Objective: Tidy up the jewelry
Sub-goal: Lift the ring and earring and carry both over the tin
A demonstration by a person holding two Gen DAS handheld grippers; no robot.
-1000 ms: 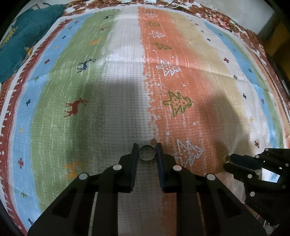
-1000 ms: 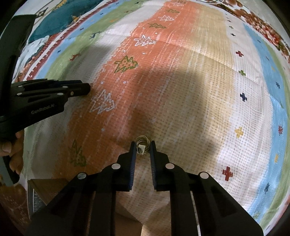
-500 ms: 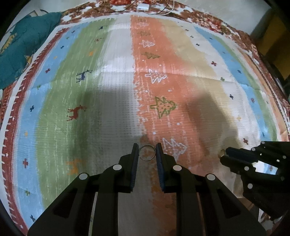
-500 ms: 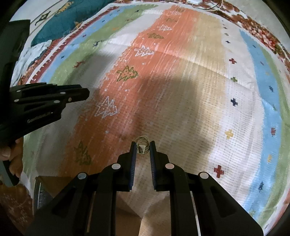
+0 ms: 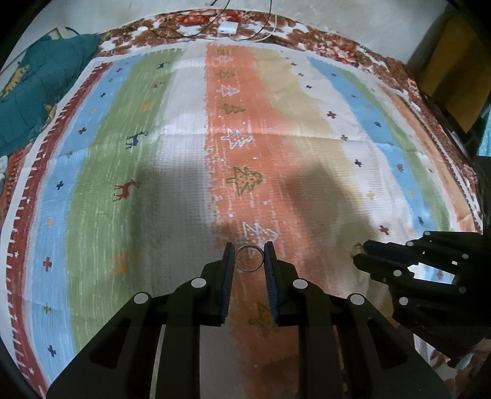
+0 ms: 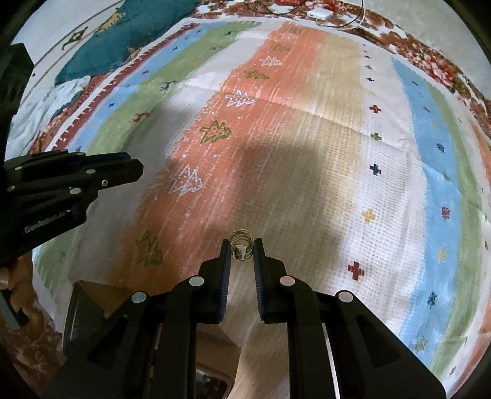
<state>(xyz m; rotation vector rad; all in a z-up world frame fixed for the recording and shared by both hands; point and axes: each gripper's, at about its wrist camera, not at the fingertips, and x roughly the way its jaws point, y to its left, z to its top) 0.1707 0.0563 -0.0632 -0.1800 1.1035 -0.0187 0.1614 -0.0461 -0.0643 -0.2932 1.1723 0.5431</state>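
- Left wrist view: left gripper pinches a thin metal ring btwn its two fingertips, ring upright w/ its open face toward the camera, held above the striped rug.
- Ring sits over the boundary of the orange and grey-white stripes, just below a white tree motif.
- Right gripper comes in from the right edge, seen side-on; a small gold-ish bit shows at its tip, too small to make out from this side.
- Far end of rug: white charger block w/ dark and white cables; teal blanket bunched at upper left; yellow-brown furniture at upper right.
- Right wrist view: right gripper is clamped on a small coil of gold-tone wire rings, which has a little pale tag at its middle; bundle is wedged btwn both fingertips and pokes out a bit past them.
- Bundle hangs over the tan stripe, next to the orange one; shadow falls on the rug around it.
- Left gripper shows at the left edge, side-on, well apart from the right one; ring not visible from here.
- Dark box sits at lower left, partly behind the gripper body; contents unclear.
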